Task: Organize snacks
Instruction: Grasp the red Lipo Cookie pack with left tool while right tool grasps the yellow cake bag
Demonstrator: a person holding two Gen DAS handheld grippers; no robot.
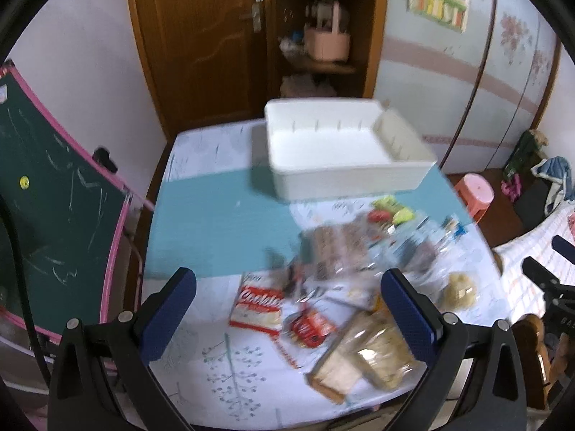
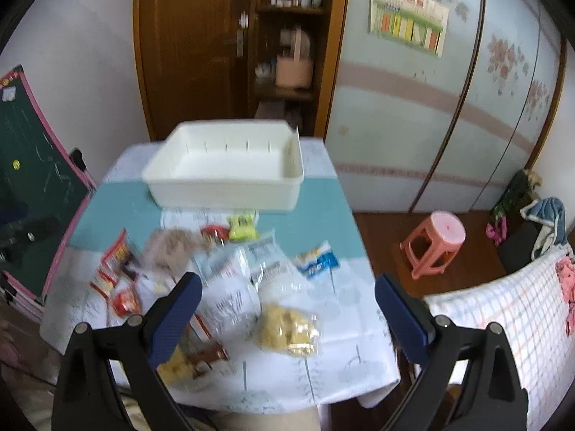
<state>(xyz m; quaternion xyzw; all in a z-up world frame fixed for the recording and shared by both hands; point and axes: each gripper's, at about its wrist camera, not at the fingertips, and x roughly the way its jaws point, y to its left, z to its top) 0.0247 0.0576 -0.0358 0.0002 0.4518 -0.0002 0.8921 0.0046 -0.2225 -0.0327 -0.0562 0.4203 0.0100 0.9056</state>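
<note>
An empty white bin (image 1: 334,151) stands at the far side of the table (image 1: 215,215); it also shows in the right wrist view (image 2: 226,168). Several snack packs lie in a pile in front of it: a red-and-white cookie pack (image 1: 257,305), a small red pack (image 1: 311,327), a clear bag of pale biscuits (image 1: 366,355), a yellow-green pack (image 2: 242,230), a blue-and-white pack (image 2: 318,260) and a clear bag of yellow snacks (image 2: 287,327). My left gripper (image 1: 287,287) is open and empty above the near packs. My right gripper (image 2: 287,291) is open and empty above the pile.
A green chalkboard with a pink frame (image 1: 54,197) leans at the table's left. A pink stool (image 2: 435,240) stands on the floor to the right. A checked cloth (image 2: 503,305) hangs at the near right. A wooden cabinet (image 1: 251,36) stands behind the table.
</note>
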